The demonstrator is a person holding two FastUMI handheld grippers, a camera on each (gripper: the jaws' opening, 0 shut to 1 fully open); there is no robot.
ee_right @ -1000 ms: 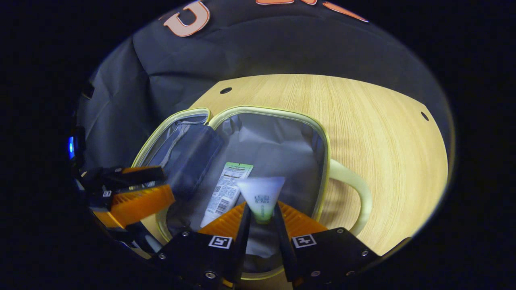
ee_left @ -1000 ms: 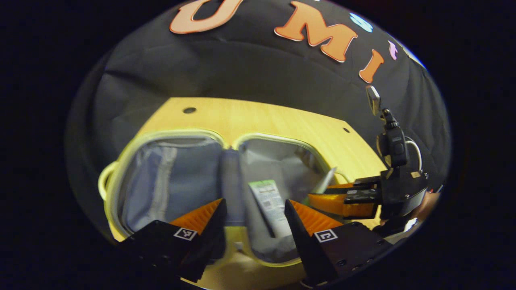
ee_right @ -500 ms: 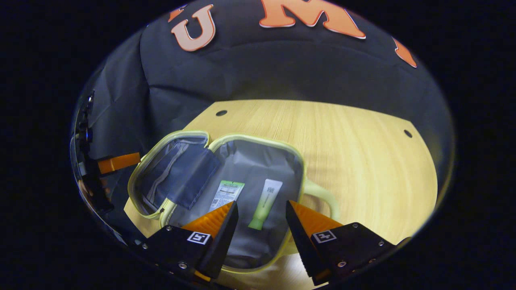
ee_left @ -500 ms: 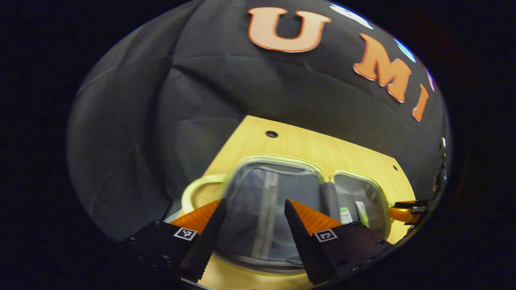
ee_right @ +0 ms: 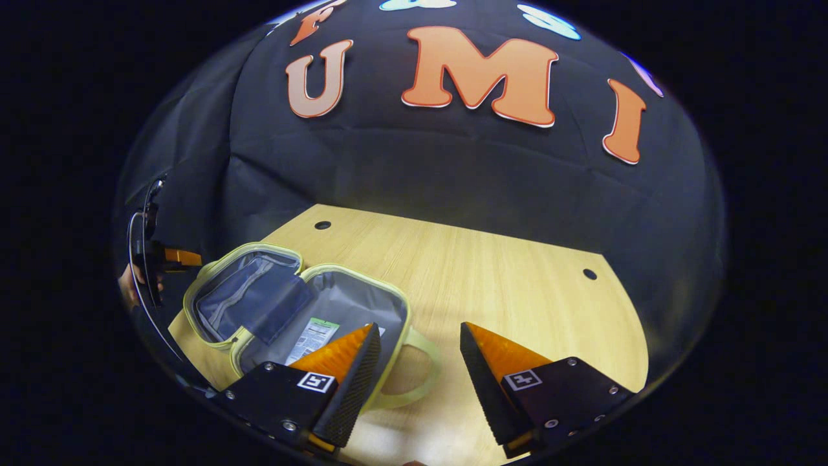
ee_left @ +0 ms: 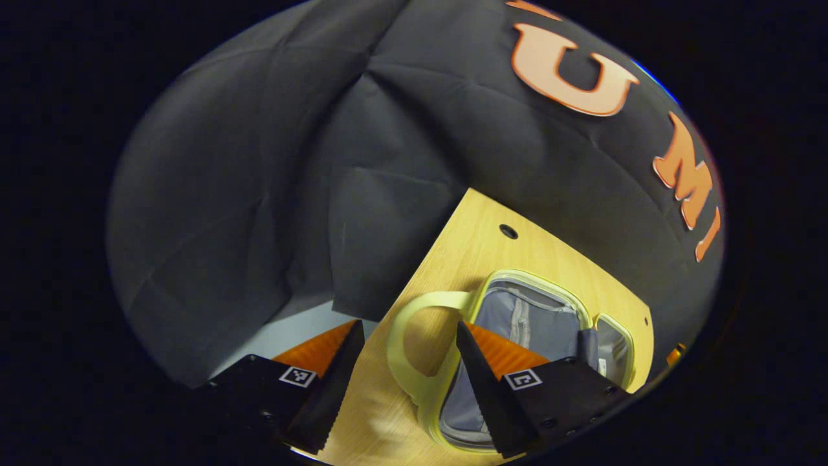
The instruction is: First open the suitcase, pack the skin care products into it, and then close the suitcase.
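Open suitcase (ee_right: 223, 320), tube (ee_right: 309, 338) partly hidden, both jaws apart

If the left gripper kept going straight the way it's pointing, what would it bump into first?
Probably the pale loop handle of the open suitcase, which sits right between the left gripper fingers, with the wooden table under it. Depth is hard to judge.
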